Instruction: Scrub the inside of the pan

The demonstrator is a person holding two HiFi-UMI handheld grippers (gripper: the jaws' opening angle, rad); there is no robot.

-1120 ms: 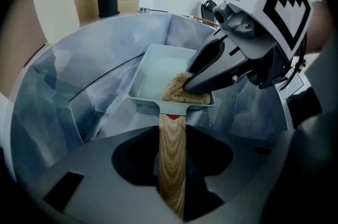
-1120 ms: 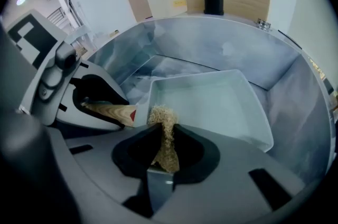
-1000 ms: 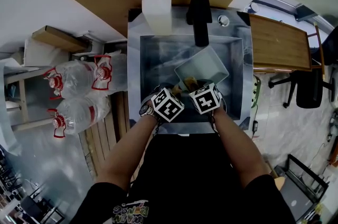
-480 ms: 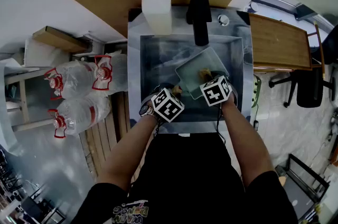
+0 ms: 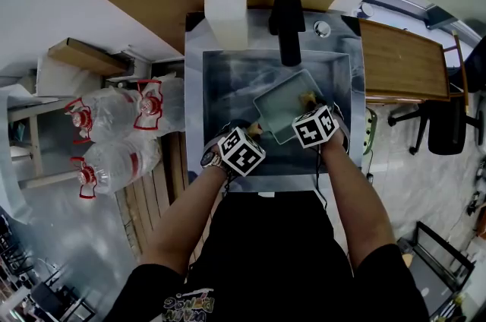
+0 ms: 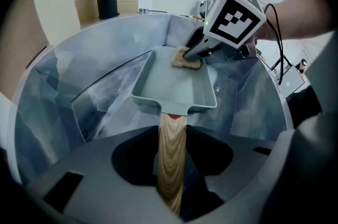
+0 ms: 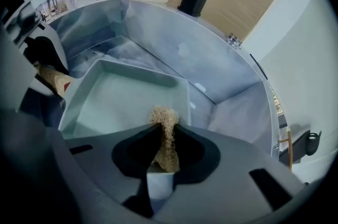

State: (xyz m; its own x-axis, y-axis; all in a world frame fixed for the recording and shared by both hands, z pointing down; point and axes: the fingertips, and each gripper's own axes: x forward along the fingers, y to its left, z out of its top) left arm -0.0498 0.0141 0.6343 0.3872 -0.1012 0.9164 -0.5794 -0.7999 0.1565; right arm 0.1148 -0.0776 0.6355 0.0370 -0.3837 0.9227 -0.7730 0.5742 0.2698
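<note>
From the head view, a steel sink [image 5: 220, 77] is set in the counter, with a black faucet [image 5: 287, 20] at its back edge and a white jug [image 5: 225, 1] beside that. A pale green square pan [image 5: 281, 109] lies tilted inside the basin. The left gripper [image 5: 247, 133] is at the pan's near corner and the right gripper [image 5: 310, 102] is over its far right side, where a bit of tan sponge [image 5: 307, 96] shows. Large water bottles [image 5: 114, 115] lie on the floor left of the sink. This view does not show how either gripper's fingers stand.

The left gripper view does. Its fingers are clamped on the pan's wooden handle [image 6: 171, 159], which runs straight out to the pan. The pan holds nothing but the sponge, pressed against its far wall by the right gripper.

The right gripper view shows its fingers pinched on the sponge, which sticks out from between them down onto the pan's floor near one wall. At the left edge the handle sits in the left gripper. An orange label on the jug is visible only here.
</note>
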